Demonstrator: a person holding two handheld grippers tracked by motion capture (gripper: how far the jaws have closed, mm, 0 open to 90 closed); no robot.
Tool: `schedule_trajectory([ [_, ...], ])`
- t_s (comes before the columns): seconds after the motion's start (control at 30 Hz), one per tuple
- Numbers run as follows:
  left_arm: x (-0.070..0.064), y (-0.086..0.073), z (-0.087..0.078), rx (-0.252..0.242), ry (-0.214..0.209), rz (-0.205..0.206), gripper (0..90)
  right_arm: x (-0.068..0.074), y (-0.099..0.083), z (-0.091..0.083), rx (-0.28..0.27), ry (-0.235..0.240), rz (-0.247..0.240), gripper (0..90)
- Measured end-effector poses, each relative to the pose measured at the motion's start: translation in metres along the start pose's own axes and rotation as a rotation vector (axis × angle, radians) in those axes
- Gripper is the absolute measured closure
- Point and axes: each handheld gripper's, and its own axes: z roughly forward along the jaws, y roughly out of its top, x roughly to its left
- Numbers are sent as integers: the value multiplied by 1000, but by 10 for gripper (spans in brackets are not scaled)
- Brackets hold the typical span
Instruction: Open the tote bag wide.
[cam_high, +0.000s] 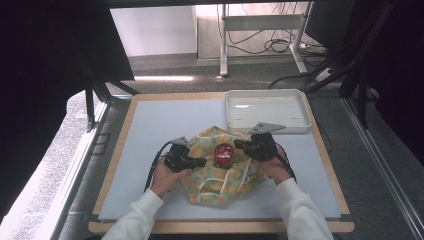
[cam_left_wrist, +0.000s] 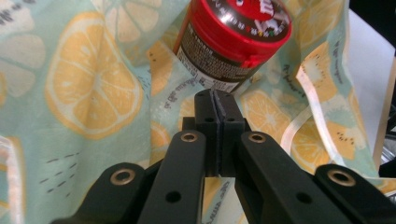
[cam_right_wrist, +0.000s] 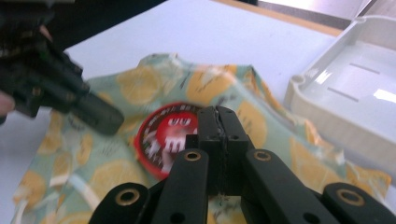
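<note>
Red-lidded jar (cam_high: 224, 155) stands on lemon-print bag (cam_high: 220, 175) mid-table, between both grippers. Left gripper (cam_high: 199, 162) jaws pressed together, holding nothing, tips just beside jar (cam_left_wrist: 233, 42) base over the bag (cam_left_wrist: 84, 93). Right gripper (cam_high: 240, 144) jaws also closed and empty, above jar lid (cam_right_wrist: 166, 137). White tray (cam_high: 267, 111) behind, near bag
</note>
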Motion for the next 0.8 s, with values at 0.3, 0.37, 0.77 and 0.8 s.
schedule_trajectory([
  [0.3,0,-3,6,21,-3,-8,900,-13,4,30,42,-14,19,889],
  [0.37,1,-4,7,23,-9,-10,900,-17,2,34,41,-25,27,888],
  [0.77,-1,-12,16,70,-33,-17,900,-47,-19,49,98,-102,131,889],
  [0.8,-2,-13,18,72,-37,-23,900,-49,-22,50,104,-107,141,889],
])
